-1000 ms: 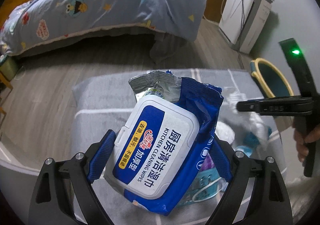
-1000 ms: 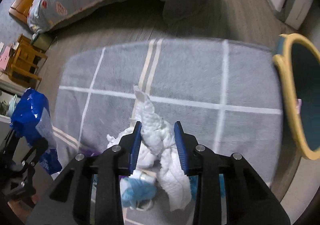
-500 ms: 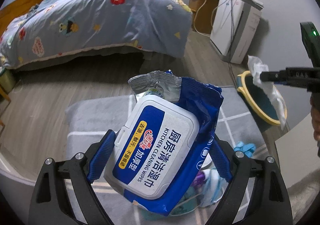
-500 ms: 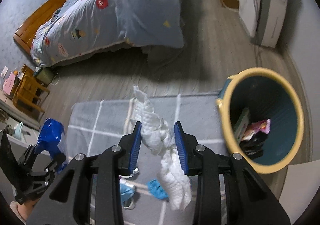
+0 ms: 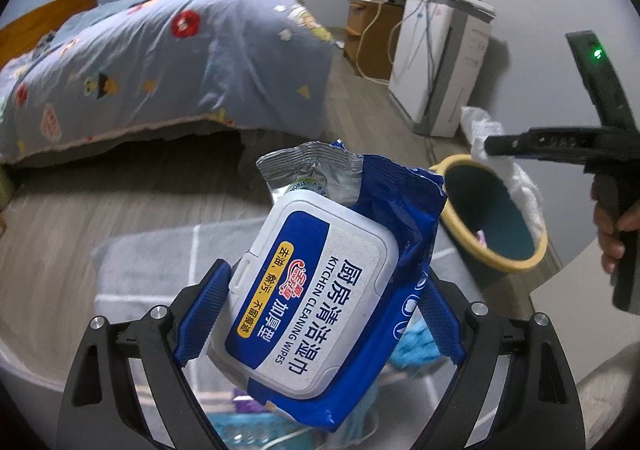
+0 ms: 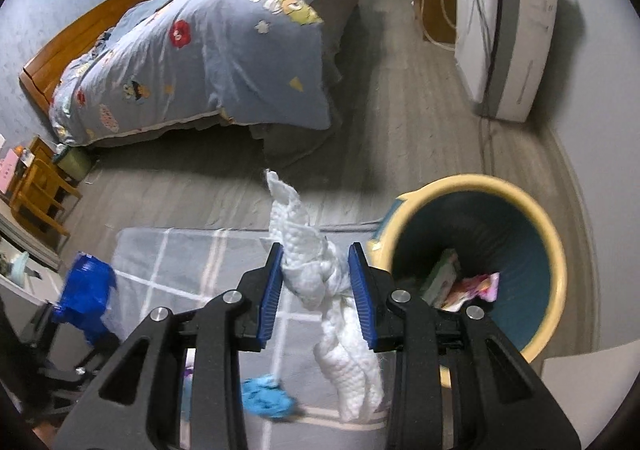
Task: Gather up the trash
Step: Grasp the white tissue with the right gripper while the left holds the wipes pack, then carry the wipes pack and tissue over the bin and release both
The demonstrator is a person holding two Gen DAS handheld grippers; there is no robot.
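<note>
Your left hand-held gripper (image 5: 320,314) clamps a wipes pack (image 5: 320,290), while your right hand-held gripper (image 6: 316,286) pinches a white tissue (image 6: 320,278) beside the bin (image 6: 476,186).

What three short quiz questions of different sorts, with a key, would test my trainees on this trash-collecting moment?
1. True or false: the left gripper is shut on the wipes pack.
2. Multiple choice: the right gripper carries A) a white paper towel; B) a glass bottle; C) a metal spoon.
3. Fill in: the trash bin has a ____ rim and already contains some packaging.

Key:
1. True; its blue fingers press both sides of the pack.
2. A.
3. Yellow.
</note>
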